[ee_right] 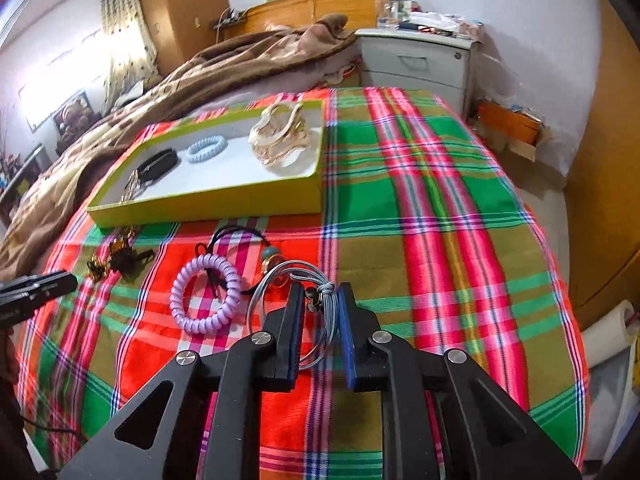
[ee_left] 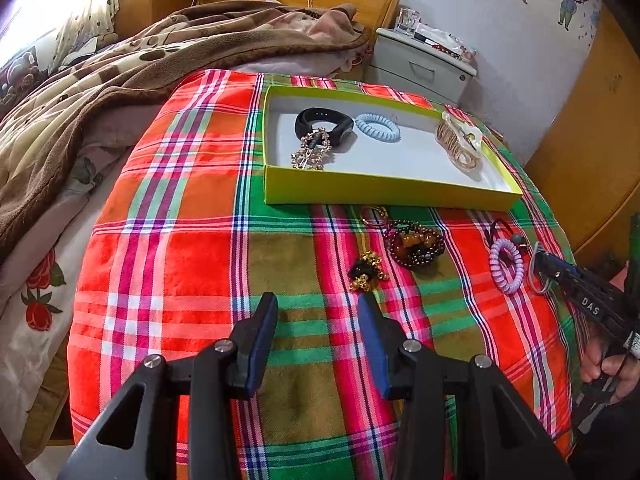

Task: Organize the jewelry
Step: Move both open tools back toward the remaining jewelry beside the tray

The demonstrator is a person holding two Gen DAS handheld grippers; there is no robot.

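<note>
A shallow yellow-green cardboard tray (ee_left: 384, 190) with a white floor sits on the red, green and olive plaid cloth (ee_left: 180, 248). It holds a black band (ee_left: 324, 125), a rhinestone clip (ee_left: 312, 154), a pale blue spiral hair tie (ee_left: 377, 127) and a cream-and-gold claw clip (ee_left: 460, 140).

The left gripper (ee_left: 318, 306) hovers with its fingers wide apart, holding nothing, just short of a gold-and-black ornament (ee_left: 366, 271) and dark beaded bracelets (ee_left: 416, 246).

The right gripper (ee_right: 320, 294) has its fingers partly closed around the knot of a grey-blue looped cord (ee_right: 316, 320); whether they grip it cannot be told. A lilac spiral hair tie (ee_right: 206, 300) lies just beside it.

Only the right view shows the cord's loops between the fingers.
</note>
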